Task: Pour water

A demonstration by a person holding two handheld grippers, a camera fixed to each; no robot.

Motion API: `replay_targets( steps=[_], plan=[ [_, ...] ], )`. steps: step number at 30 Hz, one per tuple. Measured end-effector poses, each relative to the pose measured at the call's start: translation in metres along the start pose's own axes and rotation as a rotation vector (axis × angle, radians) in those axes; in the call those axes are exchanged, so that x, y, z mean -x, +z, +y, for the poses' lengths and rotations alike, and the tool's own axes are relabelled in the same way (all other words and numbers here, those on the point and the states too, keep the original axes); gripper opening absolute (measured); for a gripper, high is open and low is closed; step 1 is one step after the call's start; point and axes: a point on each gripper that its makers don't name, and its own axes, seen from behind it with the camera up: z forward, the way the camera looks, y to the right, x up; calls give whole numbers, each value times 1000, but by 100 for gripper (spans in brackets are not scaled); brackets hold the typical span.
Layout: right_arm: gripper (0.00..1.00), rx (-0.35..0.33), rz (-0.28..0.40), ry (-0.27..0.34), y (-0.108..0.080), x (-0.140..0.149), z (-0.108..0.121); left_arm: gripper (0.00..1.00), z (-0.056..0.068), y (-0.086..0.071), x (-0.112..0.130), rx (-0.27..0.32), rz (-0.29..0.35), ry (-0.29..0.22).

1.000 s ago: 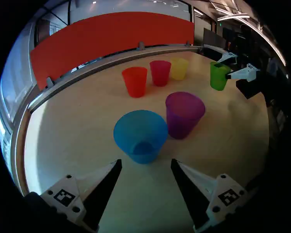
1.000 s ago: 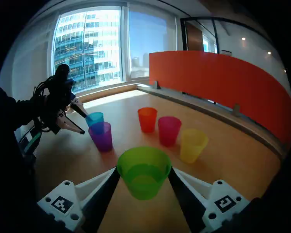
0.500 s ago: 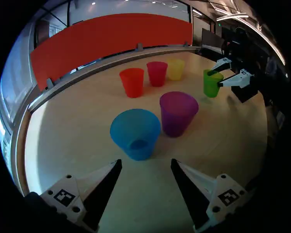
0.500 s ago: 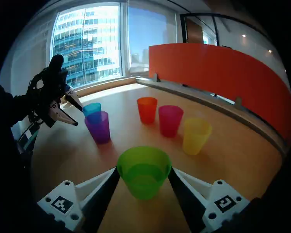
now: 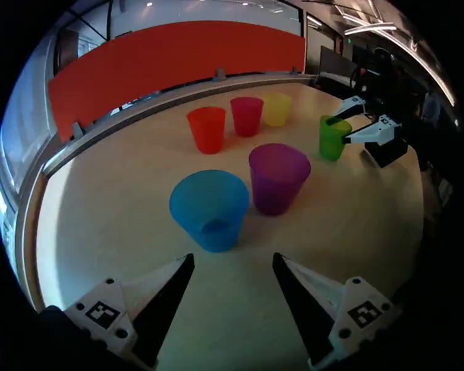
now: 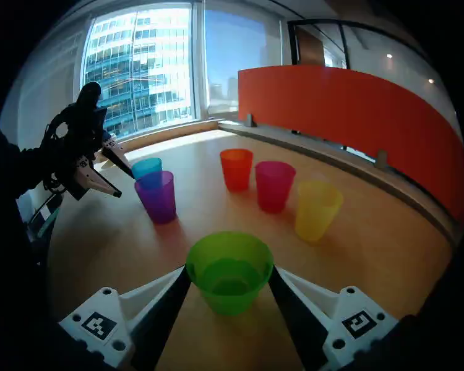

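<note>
My left gripper (image 5: 232, 267) stands open just above the wooden table (image 5: 108, 204), with a blue cup (image 5: 208, 210) a short way in front of its fingertips. A purple cup (image 5: 279, 178) stands to the right of the blue one. My right gripper (image 6: 230, 277) is shut on a green cup (image 6: 230, 272), held upright, with a darker level of liquid inside. In the left gripper view the green cup (image 5: 332, 137) sits far right, low over the table, between the right gripper's white fingers (image 5: 363, 131). The left gripper (image 6: 102, 170) appears beside the blue cup (image 6: 146, 167) and purple cup (image 6: 157, 195).
A red-orange cup (image 5: 206, 128), a magenta cup (image 5: 246, 115) and a yellow cup (image 5: 276, 109) stand in a row at the back. An orange partition (image 5: 170, 59) runs along the table's far edge. Large windows (image 6: 139, 68) lie beyond the left gripper.
The right gripper has carried the green cup lower and closer to the purple cup. The left gripper has stayed open and drifted slightly, so the cups sit a bit more to the left.
</note>
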Motion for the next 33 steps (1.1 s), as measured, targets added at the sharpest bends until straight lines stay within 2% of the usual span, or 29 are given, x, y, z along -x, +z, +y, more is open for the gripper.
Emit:
replay_targets(
  steps=[9,14,18,33],
  plan=[
    [93,6,-5,-10,-1,4,1,94,2,-1,0,3,-3,1],
    [100,22,-6,-10,-2,6,3,94,5,-1,2,3,-6,3],
    [100,21,-7,2,-4,7,2,94,6,-3,2,2,-4,6],
    [100,65,-2,6,-27,15,5,94,9,-13,1,-5,21,-12]
  ],
)
